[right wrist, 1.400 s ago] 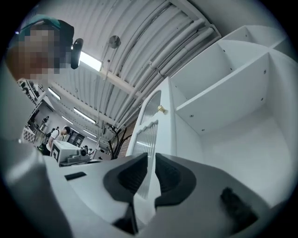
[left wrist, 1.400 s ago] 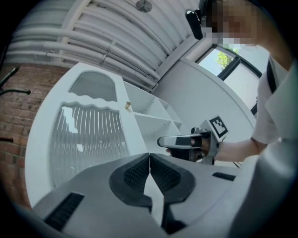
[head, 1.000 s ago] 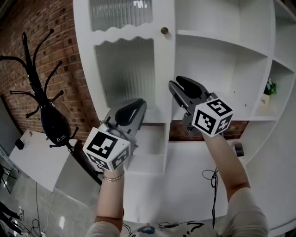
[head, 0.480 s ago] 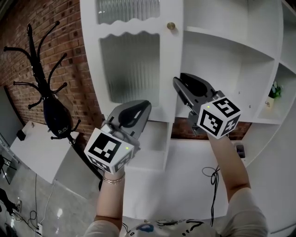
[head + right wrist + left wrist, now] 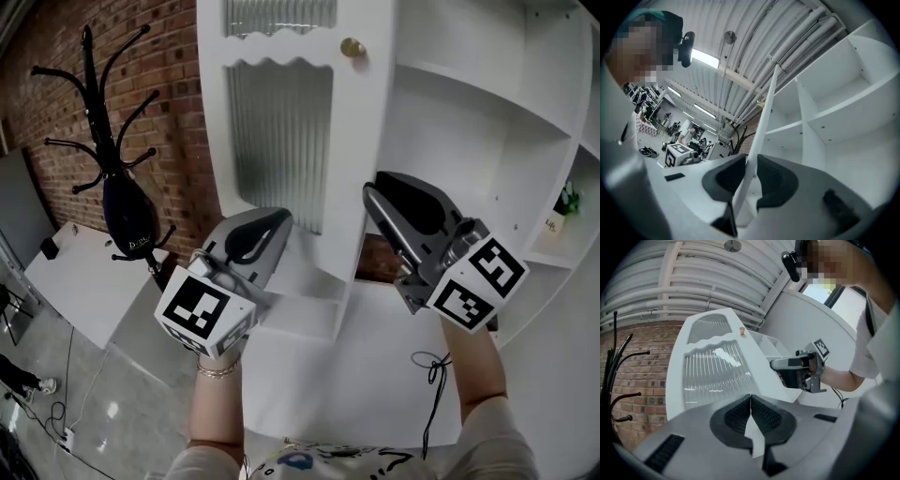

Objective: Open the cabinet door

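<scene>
The right gripper (image 5: 751, 161) is clamped on the free edge of the cabinet door (image 5: 370, 141), one pad on each face. The door, with ribbed glass and a brass knob (image 5: 352, 47), stands partly swung out from the white shelves (image 5: 469, 103). The left gripper (image 5: 750, 397) hangs in front of the glass with its jaws pressed together on nothing. Behind is a brick wall (image 5: 56, 84) with a black coat stand (image 5: 122, 187), whose white lettering is too small to read.

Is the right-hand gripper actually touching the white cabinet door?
Touching. The right gripper view shows the cabinet door edge-on, running between the jaws of the right gripper, with both jaws closed against it.
</scene>
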